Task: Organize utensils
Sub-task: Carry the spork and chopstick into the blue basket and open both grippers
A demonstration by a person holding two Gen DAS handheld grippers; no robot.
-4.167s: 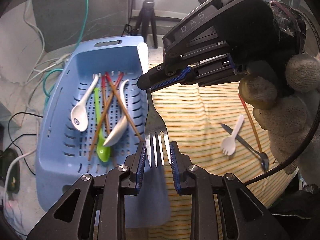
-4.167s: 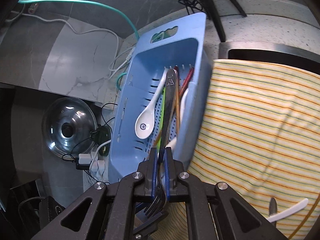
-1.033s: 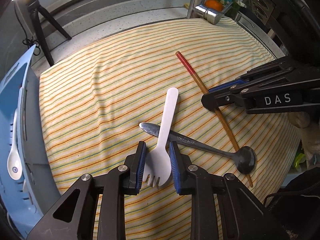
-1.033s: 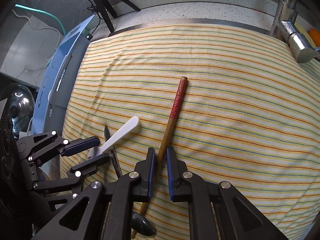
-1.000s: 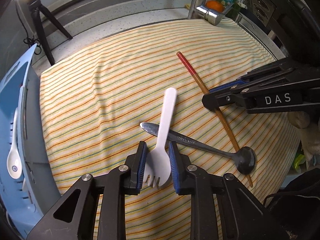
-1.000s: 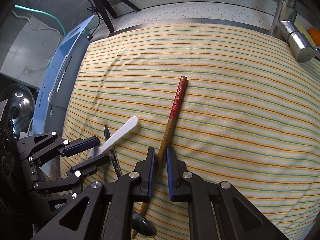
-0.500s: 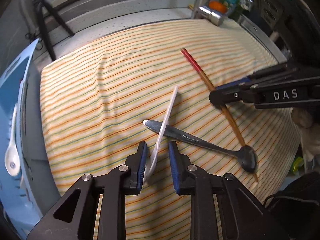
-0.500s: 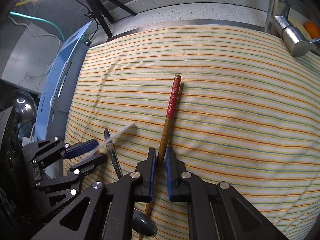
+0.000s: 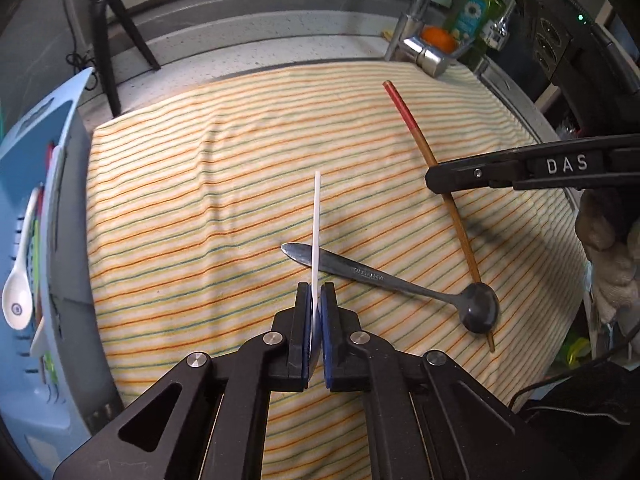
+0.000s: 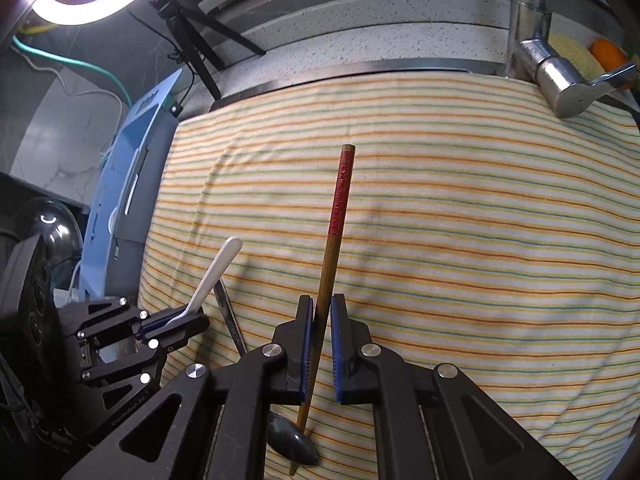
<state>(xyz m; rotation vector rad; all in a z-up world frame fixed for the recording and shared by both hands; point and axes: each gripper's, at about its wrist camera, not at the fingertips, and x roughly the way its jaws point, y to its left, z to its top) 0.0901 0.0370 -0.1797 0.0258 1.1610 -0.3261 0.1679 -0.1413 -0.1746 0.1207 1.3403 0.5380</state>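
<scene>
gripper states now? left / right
Left gripper: shut on the white plastic fork.
Right gripper: around the chopstick; shut or not, cannot tell.

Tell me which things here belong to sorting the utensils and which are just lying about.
Part of the job:
white plastic fork in the left claw
red-tipped wooden chopstick
dark metal spoon
blue plastic basket

Just lying about:
chrome faucet
black tripod
green soap bottle

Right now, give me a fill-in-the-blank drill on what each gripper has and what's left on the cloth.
The left gripper is shut on the white ____.
The right gripper straddles the red-tipped ____.
The metal ____ lies on the striped cloth.
The ceramic spoon sits in the blue ____.

Answers: fork, chopstick, spoon, basket
</scene>
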